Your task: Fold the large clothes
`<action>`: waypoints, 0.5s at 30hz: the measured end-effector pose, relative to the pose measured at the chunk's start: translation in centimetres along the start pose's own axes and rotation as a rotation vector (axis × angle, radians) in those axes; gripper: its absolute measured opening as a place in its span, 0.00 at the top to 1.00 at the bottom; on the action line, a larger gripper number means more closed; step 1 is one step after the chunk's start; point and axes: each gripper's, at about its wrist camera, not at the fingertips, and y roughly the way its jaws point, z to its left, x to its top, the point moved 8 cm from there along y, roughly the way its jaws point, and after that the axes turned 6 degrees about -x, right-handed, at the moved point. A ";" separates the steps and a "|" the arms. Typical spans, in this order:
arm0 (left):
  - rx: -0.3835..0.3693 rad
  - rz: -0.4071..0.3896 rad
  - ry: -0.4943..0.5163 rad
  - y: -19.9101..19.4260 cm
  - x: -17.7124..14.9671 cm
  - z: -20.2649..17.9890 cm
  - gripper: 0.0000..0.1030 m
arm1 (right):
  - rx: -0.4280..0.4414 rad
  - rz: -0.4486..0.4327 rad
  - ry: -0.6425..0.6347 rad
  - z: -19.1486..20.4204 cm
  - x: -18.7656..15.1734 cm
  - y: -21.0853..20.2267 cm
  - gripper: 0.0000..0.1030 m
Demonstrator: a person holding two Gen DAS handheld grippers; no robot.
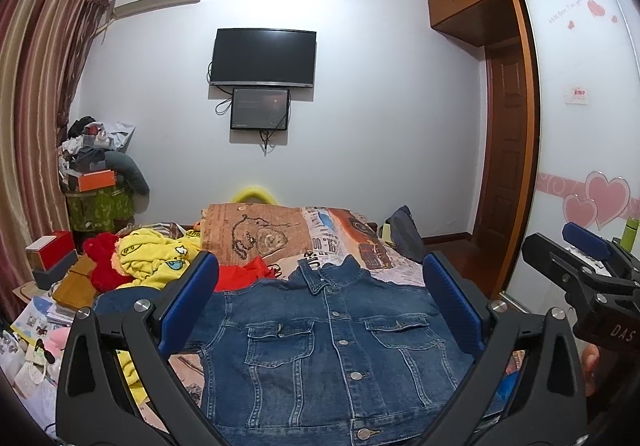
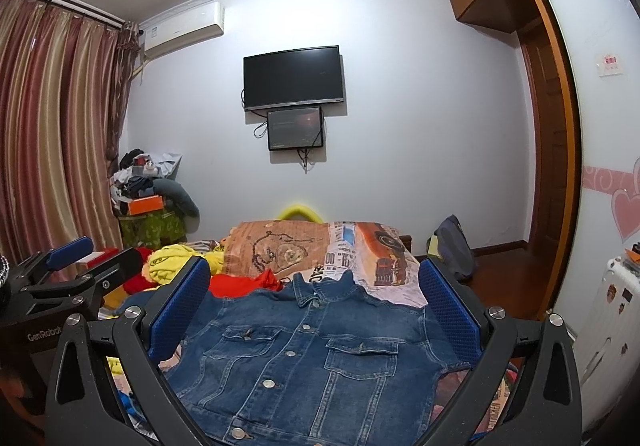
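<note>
A blue denim jacket [image 1: 332,350] lies flat on the bed, front up, buttoned, collar toward the far end; it also shows in the right wrist view [image 2: 316,358]. My left gripper [image 1: 320,286] is open and empty, held above the jacket's chest. My right gripper [image 2: 314,286] is open and empty, also above the jacket. The right gripper also shows at the right edge of the left wrist view [image 1: 588,270]. The left gripper also shows at the left edge of the right wrist view [image 2: 76,270].
The bed [image 1: 360,242] has a patterned cover. Yellow clothes [image 1: 156,258] and red clothes [image 1: 240,274] lie beyond the jacket on the left. Boxes and papers [image 1: 48,286] crowd the left side. A wardrobe [image 1: 576,125] stands on the right, a suitcase [image 2: 612,310] near it.
</note>
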 end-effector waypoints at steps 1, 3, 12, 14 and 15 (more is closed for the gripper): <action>-0.002 0.001 0.001 -0.1 0.0 0.0 0.00 | 0.000 0.000 -0.001 0.0 0.0 0.0 0.00; -0.004 0.001 0.004 -0.1 0.0 -0.2 0.00 | -0.001 0.001 -0.003 0.0 0.0 0.0 0.00; -0.003 0.003 0.012 -0.1 0.1 -0.5 0.00 | 0.000 0.003 -0.001 0.0 -0.1 0.2 0.00; 0.002 0.002 0.017 -0.1 0.1 -0.5 0.00 | 0.002 0.005 0.001 -0.1 -0.1 0.3 0.00; 0.003 0.003 0.020 -0.1 0.0 -0.5 0.00 | 0.002 0.006 0.002 0.0 -0.1 0.4 0.00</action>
